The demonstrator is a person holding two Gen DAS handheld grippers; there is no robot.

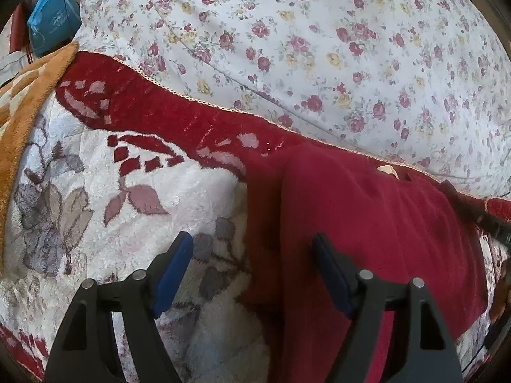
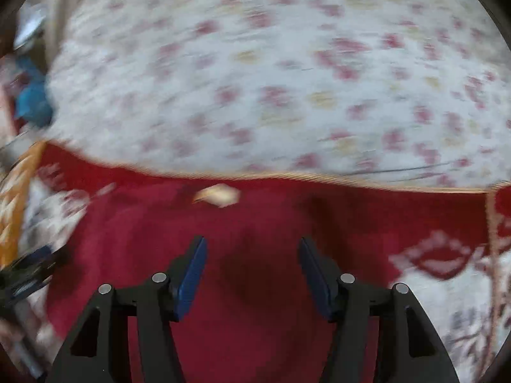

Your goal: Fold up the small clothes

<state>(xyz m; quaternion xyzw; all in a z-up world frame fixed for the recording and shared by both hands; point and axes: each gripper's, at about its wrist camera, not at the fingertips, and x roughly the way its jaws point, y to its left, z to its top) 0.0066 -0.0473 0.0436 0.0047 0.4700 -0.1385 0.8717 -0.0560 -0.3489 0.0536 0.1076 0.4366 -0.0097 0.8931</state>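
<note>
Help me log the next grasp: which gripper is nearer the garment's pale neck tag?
Right, as far as the blur allows. The right gripper hovers over the dark red garment, below the tag. The left gripper hangs at the garment's left edge.

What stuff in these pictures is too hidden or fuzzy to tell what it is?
- Red garment: left wrist view, its lower part is hidden behind the left gripper and cut off by the bottom edge, so its kind is unclear.
- Tan label: right wrist view, motion blur, nothing readable.
- Blue bag: left wrist view, its print is too small to read.
- Flowered sheet: right wrist view, pattern smeared.
</note>
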